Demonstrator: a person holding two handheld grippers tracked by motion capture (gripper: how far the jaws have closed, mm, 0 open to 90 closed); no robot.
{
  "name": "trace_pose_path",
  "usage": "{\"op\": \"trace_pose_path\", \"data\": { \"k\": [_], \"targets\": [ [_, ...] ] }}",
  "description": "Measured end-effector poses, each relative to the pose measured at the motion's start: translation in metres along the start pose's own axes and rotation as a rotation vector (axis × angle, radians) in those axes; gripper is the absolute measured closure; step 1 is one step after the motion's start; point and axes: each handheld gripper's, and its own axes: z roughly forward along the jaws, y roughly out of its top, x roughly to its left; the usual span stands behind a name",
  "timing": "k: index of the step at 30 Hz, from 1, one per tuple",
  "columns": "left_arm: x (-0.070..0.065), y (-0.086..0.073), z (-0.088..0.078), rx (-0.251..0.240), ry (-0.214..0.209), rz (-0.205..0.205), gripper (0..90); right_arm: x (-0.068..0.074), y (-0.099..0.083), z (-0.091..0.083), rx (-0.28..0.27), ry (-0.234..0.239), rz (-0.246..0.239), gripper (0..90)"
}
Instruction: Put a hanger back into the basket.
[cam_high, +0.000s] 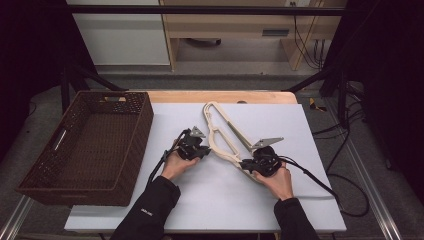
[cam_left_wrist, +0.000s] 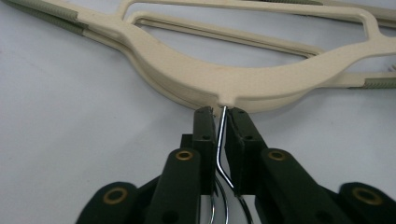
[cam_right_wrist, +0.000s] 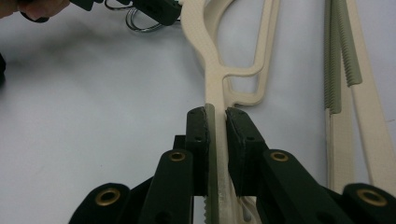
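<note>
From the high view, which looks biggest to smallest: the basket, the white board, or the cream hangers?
1. White board: covers most of the table.
2. Brown wicker basket.
3. Cream hangers: thin, stacked, clearly smallest.

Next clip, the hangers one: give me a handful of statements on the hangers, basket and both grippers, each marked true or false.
1. The left gripper is shut on the wire hook of the hangers. True.
2. The right gripper is open and clear of the hangers. False: its jaws are shut on a hanger arm.
3. The hangers lie in the basket. False: they lie on the white board, right of the basket.
4. The basket is dark brown wicker. True.
5. The hangers are black. False: they are cream with grey-green grip strips.
</note>
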Motion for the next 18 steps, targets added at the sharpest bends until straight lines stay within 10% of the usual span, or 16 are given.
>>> {"op": "trace_pose_path", "data": {
  "k": [18],
  "targets": [
    [-0.013, 0.008, -0.008, 0.060, 0.071, 0.056, 85.6, 0.003, -0.004, 0.000, 0.012, 0.006, -0.028, 79.2]
  ]
}}
